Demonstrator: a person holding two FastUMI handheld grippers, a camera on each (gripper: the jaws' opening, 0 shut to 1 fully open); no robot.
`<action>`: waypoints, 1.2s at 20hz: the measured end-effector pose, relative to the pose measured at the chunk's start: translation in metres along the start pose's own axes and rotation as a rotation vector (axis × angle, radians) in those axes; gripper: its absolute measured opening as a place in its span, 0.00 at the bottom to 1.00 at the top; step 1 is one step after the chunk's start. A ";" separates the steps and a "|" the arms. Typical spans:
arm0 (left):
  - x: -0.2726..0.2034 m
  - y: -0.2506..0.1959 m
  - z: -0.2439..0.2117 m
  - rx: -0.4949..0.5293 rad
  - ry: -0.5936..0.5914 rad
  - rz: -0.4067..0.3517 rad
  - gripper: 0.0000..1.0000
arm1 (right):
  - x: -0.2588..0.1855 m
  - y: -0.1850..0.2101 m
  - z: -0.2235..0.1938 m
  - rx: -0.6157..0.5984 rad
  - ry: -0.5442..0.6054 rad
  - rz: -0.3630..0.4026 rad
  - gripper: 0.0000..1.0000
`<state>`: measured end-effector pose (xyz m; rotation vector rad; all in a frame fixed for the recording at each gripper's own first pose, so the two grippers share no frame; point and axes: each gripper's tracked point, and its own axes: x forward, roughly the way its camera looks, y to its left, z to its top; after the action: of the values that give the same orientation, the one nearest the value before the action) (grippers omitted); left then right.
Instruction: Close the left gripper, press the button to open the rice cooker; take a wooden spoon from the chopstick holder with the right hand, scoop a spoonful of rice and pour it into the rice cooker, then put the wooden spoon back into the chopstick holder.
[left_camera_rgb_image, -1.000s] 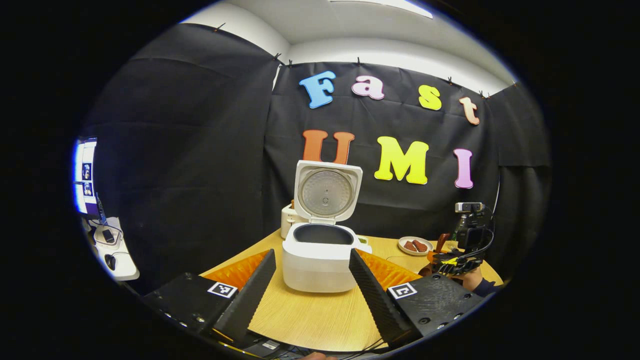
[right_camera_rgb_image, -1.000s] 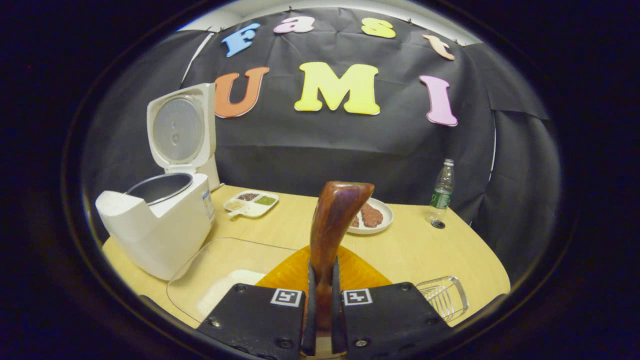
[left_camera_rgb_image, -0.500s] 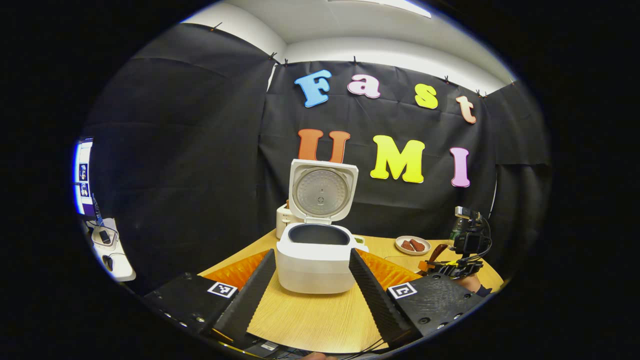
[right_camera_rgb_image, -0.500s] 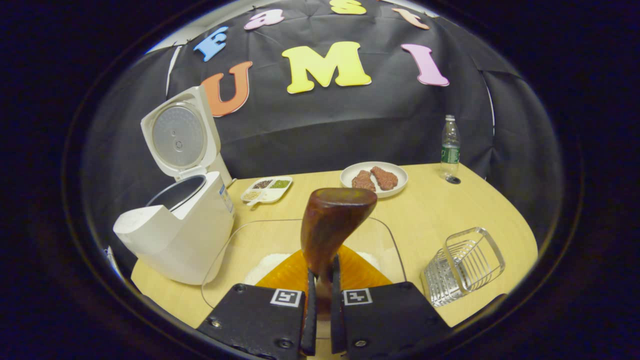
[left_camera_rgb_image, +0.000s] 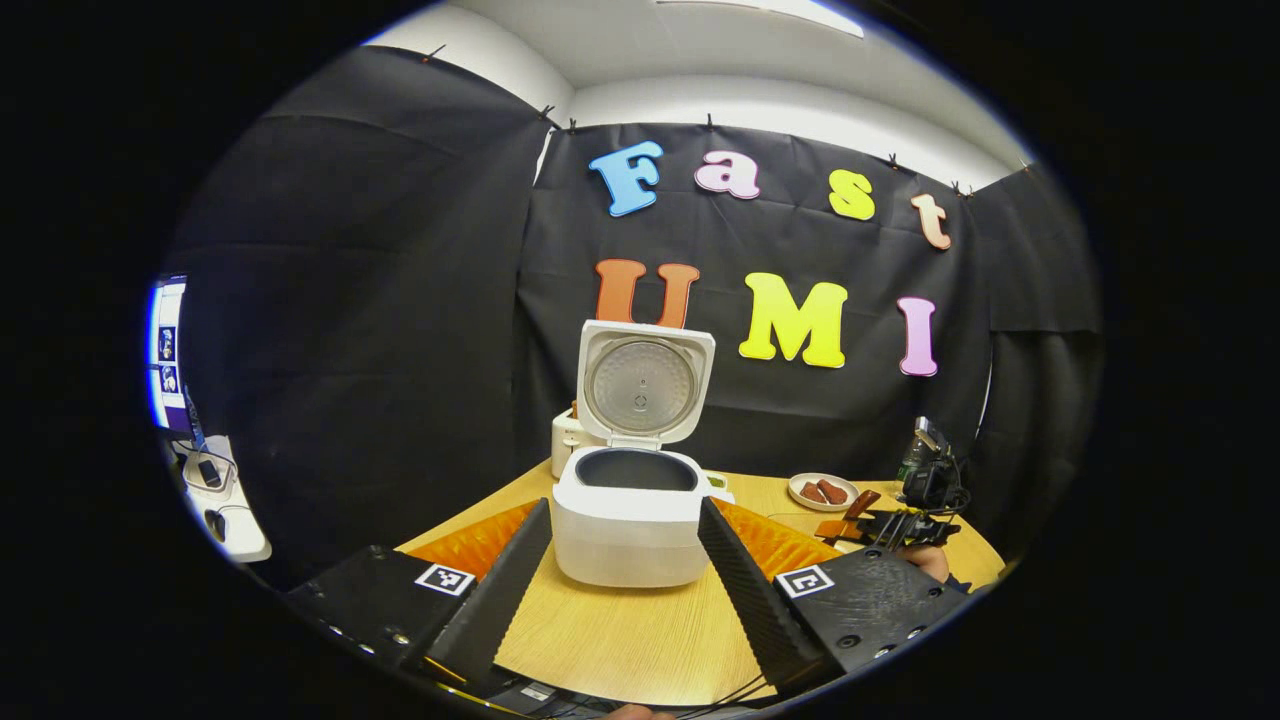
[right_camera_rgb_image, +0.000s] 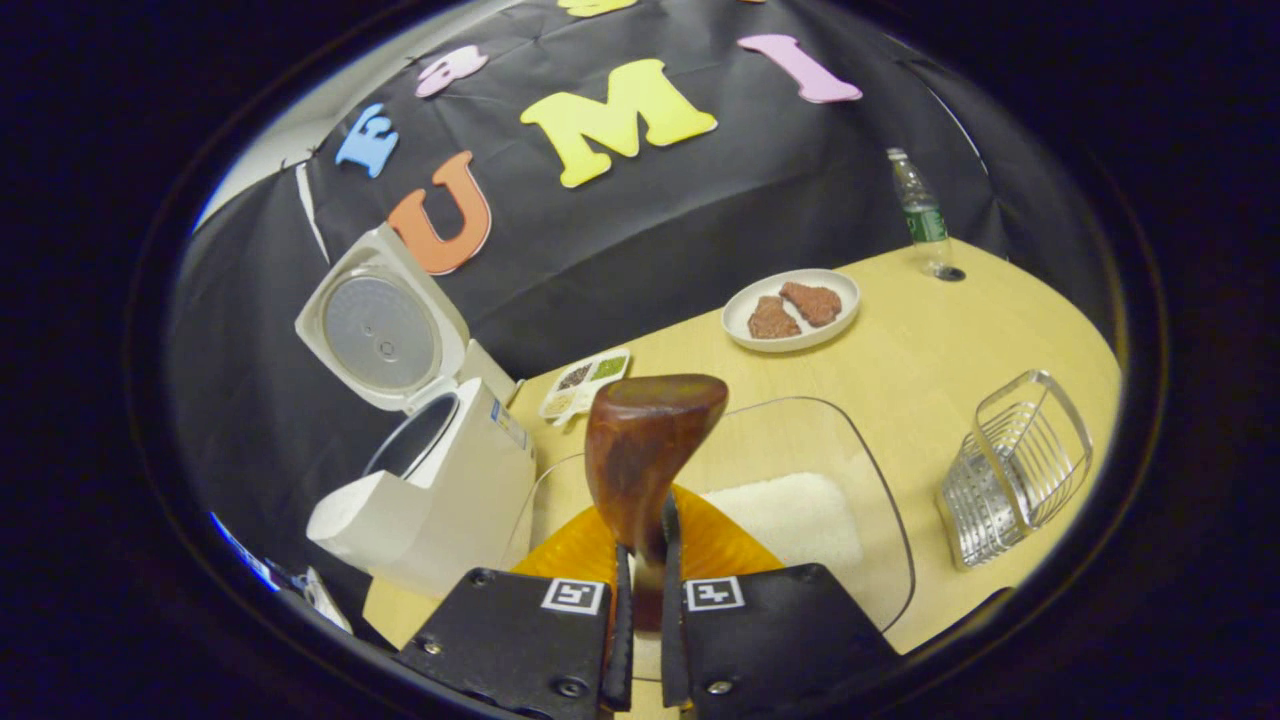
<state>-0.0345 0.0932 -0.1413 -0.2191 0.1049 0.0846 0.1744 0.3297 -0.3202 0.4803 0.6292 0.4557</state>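
Observation:
The white rice cooker stands with its lid up and its dark pot bare; it also sits at the left in the right gripper view. My left gripper hangs open in front of it, fingers apart on either side. My right gripper is shut on the dark wooden spoon, whose bowl rises above a clear glass dish with white rice. That right gripper with the spoon shows far right in the left gripper view. The wire chopstick holder stands at the right.
A white plate with two pieces of meat, a small divided tray of grains and a plastic bottle stand toward the back of the wooden table. A desk with a monitor lies far left.
My right gripper has tipped downward and rolled with the spoon, so the rice dish now lies under the spoon's bowl. The left gripper has barely moved.

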 end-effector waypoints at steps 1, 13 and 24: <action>0.000 -0.001 0.000 -0.005 0.001 -0.002 0.94 | 0.002 -0.002 0.000 0.031 0.010 0.010 0.15; -0.002 -0.008 -0.004 0.035 0.011 -0.020 0.94 | -0.030 -0.031 0.043 0.451 -0.029 0.193 0.10; 0.000 -0.013 0.005 0.020 -0.014 -0.032 0.94 | -0.109 -0.007 0.124 0.963 -0.101 0.697 0.08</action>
<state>-0.0324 0.0816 -0.1333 -0.2001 0.0887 0.0528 0.1783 0.2308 -0.1877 1.6576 0.5431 0.7667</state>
